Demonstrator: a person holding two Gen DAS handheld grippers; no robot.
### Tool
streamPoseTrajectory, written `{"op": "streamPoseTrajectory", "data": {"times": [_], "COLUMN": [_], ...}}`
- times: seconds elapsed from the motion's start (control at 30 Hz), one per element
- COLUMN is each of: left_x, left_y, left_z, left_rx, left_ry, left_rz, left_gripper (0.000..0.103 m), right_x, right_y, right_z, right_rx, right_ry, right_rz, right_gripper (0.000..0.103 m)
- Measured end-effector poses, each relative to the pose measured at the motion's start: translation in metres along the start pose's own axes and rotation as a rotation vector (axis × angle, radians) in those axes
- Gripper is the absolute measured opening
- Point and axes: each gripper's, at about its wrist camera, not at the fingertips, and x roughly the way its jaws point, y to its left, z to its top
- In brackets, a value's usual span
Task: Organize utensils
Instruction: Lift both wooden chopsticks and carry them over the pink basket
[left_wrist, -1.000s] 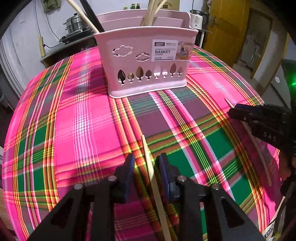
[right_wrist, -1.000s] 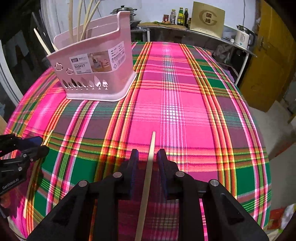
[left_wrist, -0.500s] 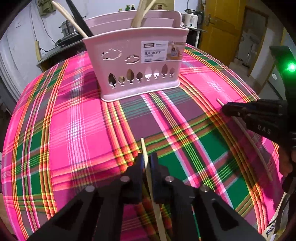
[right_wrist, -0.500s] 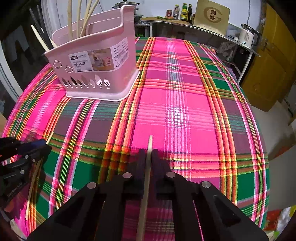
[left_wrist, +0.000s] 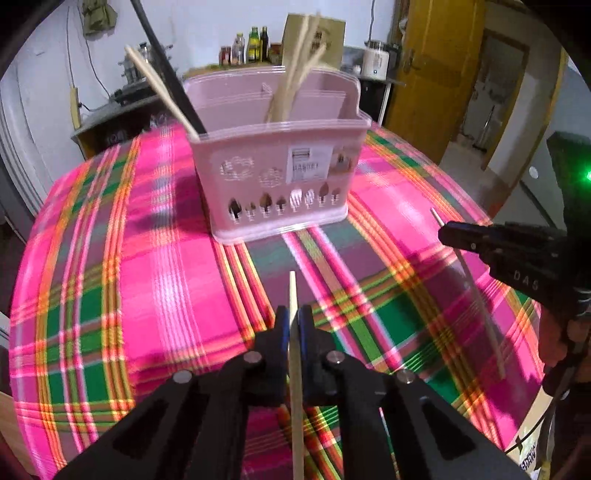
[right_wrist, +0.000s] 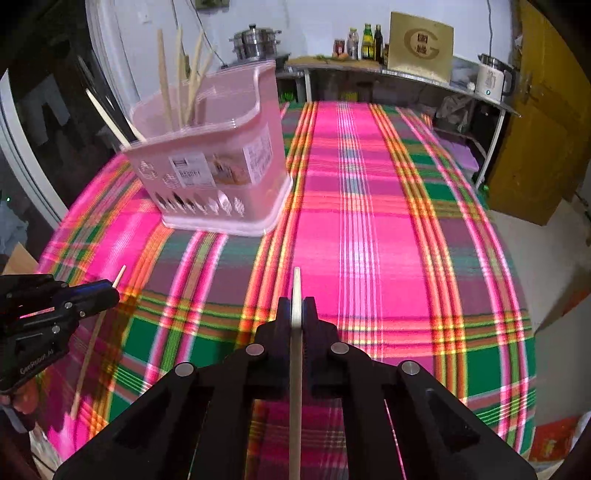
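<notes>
Left gripper (left_wrist: 293, 325) squeezing a chopstick (left_wrist: 294, 354) at the bottom middle, right gripper (right_wrist: 296, 317) squeezing another chopstick (right_wrist: 295, 369), pink basket (left_wrist: 280, 162) sitting on the tabletop (left_wrist: 147, 258) up top

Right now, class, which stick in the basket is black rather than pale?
The black stick leaning out of the basket's left end, beside one pale chopstick. The pale cluster stands farther right.
</notes>
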Motion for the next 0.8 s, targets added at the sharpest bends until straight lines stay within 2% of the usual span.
{"op": "streamPoseTrajectory", "data": {"times": [0.37, 0.6, 0.8], "left_x": [-0.06, -0.078, -0.086], "left_y": [0.005, 0.005, 0.003], "left_z": [0.025, 0.025, 0.017], "left_rx": [-0.003, -0.002, 0.004], "left_ry": [-0.158, -0.196, -0.203], "left_rz": [-0.032, -0.037, -0.039], "left_gripper": [0.006, 0.006, 0.006], "right_x": [-0.054, -0.079, -0.089], "right_y": [0.005, 0.013, 0.015], "right_z": [0.021, 0.021, 0.016], "right_rx": [0.015, 0.003, 0.0], "right_ry": [-0.149, -0.214, -0.229], "right_rz": [0.036, 0.051, 0.055], "right_gripper": [0.006, 0.006, 0.006]}}
